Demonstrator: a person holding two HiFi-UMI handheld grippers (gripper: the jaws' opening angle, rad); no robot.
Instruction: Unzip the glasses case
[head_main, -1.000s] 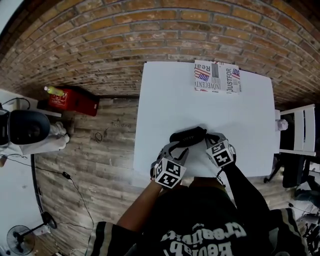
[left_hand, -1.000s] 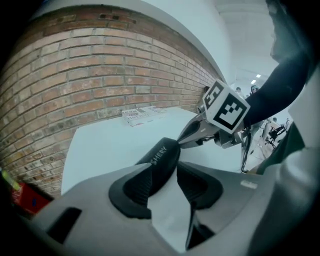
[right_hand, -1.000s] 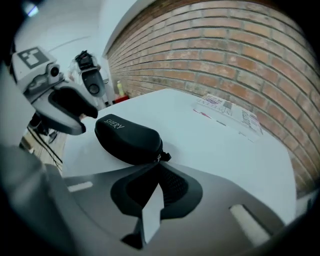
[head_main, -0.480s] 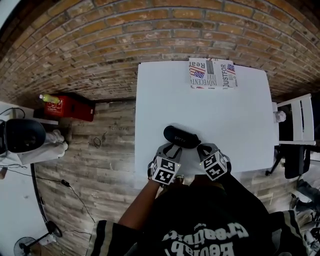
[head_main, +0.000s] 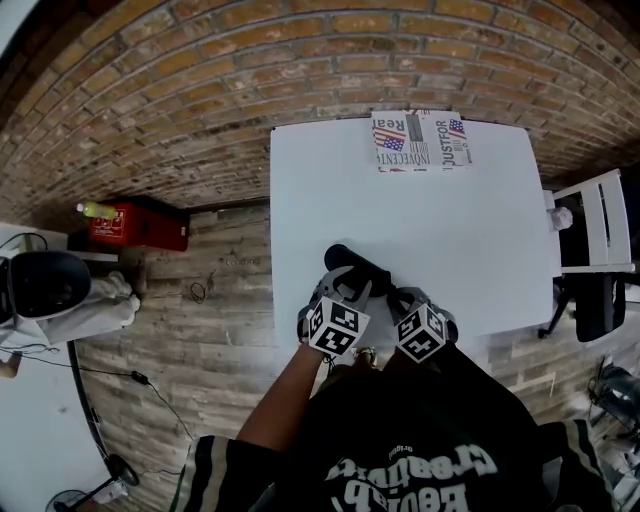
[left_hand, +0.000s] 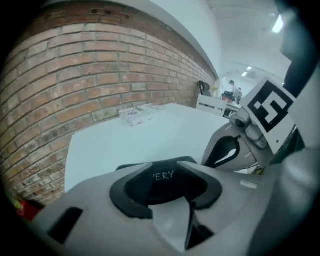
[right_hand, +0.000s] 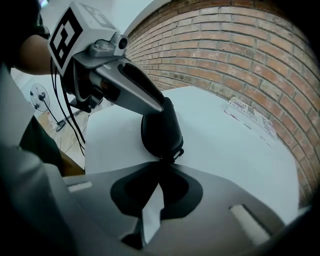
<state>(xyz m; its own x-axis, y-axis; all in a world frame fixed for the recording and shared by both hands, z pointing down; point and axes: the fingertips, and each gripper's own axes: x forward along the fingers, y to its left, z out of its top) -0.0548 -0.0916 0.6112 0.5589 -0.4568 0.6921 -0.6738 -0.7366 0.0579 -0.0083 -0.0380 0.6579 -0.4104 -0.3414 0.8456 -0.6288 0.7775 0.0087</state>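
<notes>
A black glasses case (head_main: 357, 270) lies slanted on the white table (head_main: 470, 230), close to its near edge. My left gripper (head_main: 343, 293) straddles the case's left end. In the left gripper view its pads (left_hand: 131, 196) hug the case (left_hand: 165, 186) on both sides, and the jaws have just been opening a little with the case still between them. My right gripper (head_main: 398, 298) sits at the case's right end. In the right gripper view its tips (right_hand: 161, 164) are pinched together on the zipper pull (right_hand: 175, 152) at the near end of the case (right_hand: 160, 127).
A printed paper pack (head_main: 422, 142) lies at the table's far edge by the brick wall. A white chair (head_main: 595, 235) stands to the right of the table. On the wooden floor to the left are a red box (head_main: 135, 225) and cables.
The case has swung round and slid left, toward the table's near edge. Both grippers came with it; the right one moved left and nearer to the person.
</notes>
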